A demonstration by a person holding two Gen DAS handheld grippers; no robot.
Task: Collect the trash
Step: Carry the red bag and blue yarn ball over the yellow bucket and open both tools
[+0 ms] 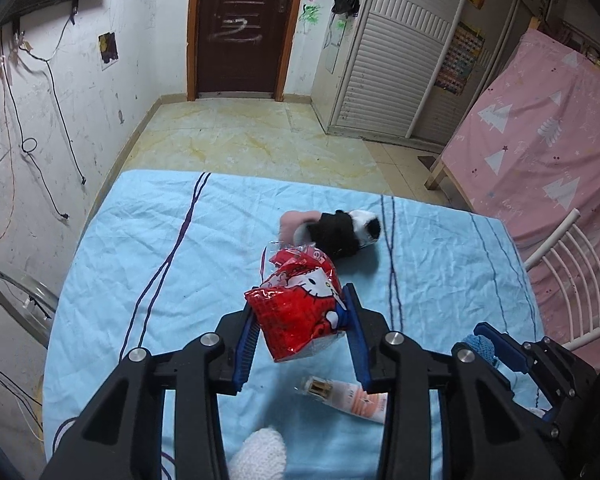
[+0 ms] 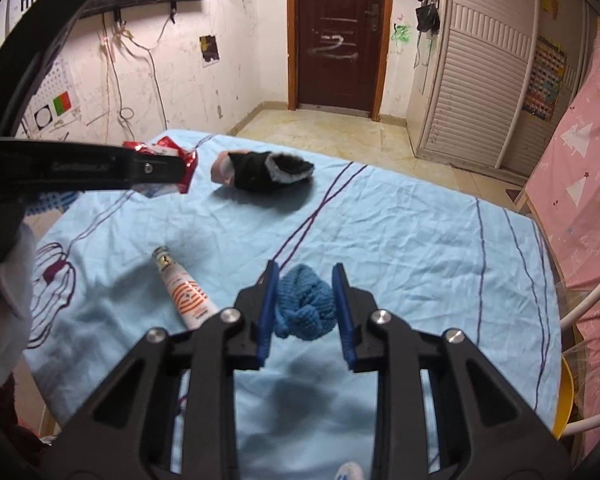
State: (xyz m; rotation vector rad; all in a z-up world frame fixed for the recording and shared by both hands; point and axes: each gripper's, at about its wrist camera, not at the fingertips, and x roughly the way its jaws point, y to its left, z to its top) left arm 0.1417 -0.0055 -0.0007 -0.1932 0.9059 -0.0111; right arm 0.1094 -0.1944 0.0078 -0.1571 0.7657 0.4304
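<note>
Left gripper (image 1: 300, 320) was clamped on a red snack wrapper (image 1: 300, 312) with a cartoon cat print, blue pads pressing it from both sides, wrapper lifted clear of the blue sheet (image 1: 140, 248). From the right wrist view the same wrapper (image 2: 172, 164) showed at the tip of the left gripper's fingers, above the far left part of the bed.

Right gripper (image 2: 306, 304) was closed on a blue knitted sock (image 2: 306, 306), both pads against it, sock bunched between them over the sheet.

Left on the sheet: a white and orange tube (image 2: 184, 292) lying flat just left of the right gripper, and a black, white and pink fuzzy slipper (image 2: 264, 174) further toward the foot of the bed, apart from both grippers. A white knitted item (image 1: 258, 456) sat at the near edge under the left gripper; couldn't tell what it was.

Pink sheet with white trees (image 1: 540, 140) off to the right, dark door (image 1: 240, 28) at the far wall.
</note>
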